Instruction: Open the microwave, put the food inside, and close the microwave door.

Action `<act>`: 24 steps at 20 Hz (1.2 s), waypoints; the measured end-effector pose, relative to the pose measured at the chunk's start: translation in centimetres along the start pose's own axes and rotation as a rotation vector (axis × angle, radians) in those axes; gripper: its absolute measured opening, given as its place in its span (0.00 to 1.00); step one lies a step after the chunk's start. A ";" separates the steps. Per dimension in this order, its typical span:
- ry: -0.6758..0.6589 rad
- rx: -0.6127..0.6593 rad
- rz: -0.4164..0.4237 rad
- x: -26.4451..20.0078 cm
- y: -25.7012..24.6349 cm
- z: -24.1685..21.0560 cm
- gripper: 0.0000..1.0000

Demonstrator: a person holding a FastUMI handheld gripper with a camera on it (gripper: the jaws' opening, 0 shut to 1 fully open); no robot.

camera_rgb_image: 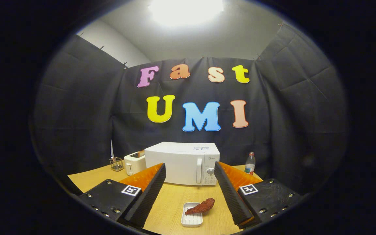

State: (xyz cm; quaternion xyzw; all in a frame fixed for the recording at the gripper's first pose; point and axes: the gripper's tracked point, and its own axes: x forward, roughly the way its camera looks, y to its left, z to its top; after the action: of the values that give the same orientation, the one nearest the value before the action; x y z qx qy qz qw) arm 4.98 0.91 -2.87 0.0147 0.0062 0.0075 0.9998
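A white microwave (181, 163) stands at the back of the wooden table (175, 202) with its door shut; its vertical handle (199, 170) and control knob sit on its right side. A reddish-brown piece of food (201, 206) rests across the far end of a small white ribbed tray (192, 216), on the table between my fingers and near them. My gripper (189, 181) is open, its two fingers spread wide on either side of the tray, holding nothing. The microwave lies well beyond the fingertips.
A white toaster (134, 163) stands to the left of the microwave, with a small wire basket (117, 164) further left. A clear bottle with a red cap (249, 163) stands to the microwave's right. Black cloth walls enclose the table.
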 end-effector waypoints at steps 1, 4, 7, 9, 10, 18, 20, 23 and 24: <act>-0.013 0.004 0.000 0.6 -0.2 -0.1 0.94; -0.062 0.034 -0.034 2.8 -1.6 -0.6 0.94; -0.057 0.082 -0.040 5.1 -2.6 -2.0 0.94; -0.055 0.104 -0.036 6.6 -3.4 -2.4 0.94; -0.059 0.111 -0.031 7.4 -3.6 -2.7 0.94; 0.002 0.106 -0.021 15.9 -4.6 -8.3 0.95; 0.041 0.092 -0.040 18.4 -5.1 -10.3 0.95; 0.078 0.107 -0.055 21.6 -5.1 -12.6 0.95; 0.091 0.119 -0.055 22.6 -5.0 -13.5 0.94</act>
State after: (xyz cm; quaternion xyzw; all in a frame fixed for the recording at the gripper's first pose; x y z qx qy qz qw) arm 27.53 -3.38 -16.75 0.0735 0.0523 -0.0199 0.9957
